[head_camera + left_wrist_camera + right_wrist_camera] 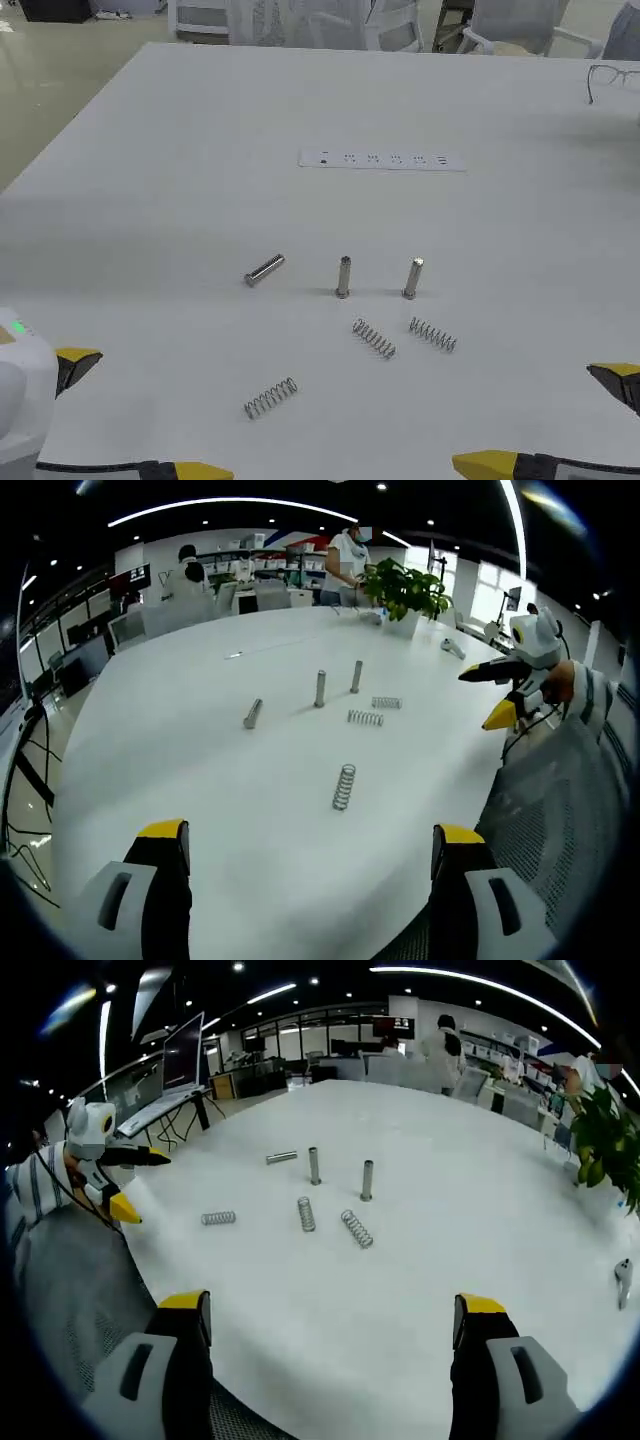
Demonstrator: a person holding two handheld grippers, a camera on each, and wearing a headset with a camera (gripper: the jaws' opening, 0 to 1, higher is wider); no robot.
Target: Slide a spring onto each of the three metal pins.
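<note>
Gaping wide and empty, left gripper (pixel 310 832) hangs above the table (pixel 180 750); right gripper (pixel 332 1304) likewise, touching nothing.

Eyeglasses (pixel 612 76) cropped by right edge, socket strip (pixel 382 159) markings illegible

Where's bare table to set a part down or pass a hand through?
Free: the band from the socket panel down to the lying pin; everything left of that pin; the right side below the glasses. Crowded: the centre, where two upright pins stand just behind two springs, with the third spring nearer and left.
</note>
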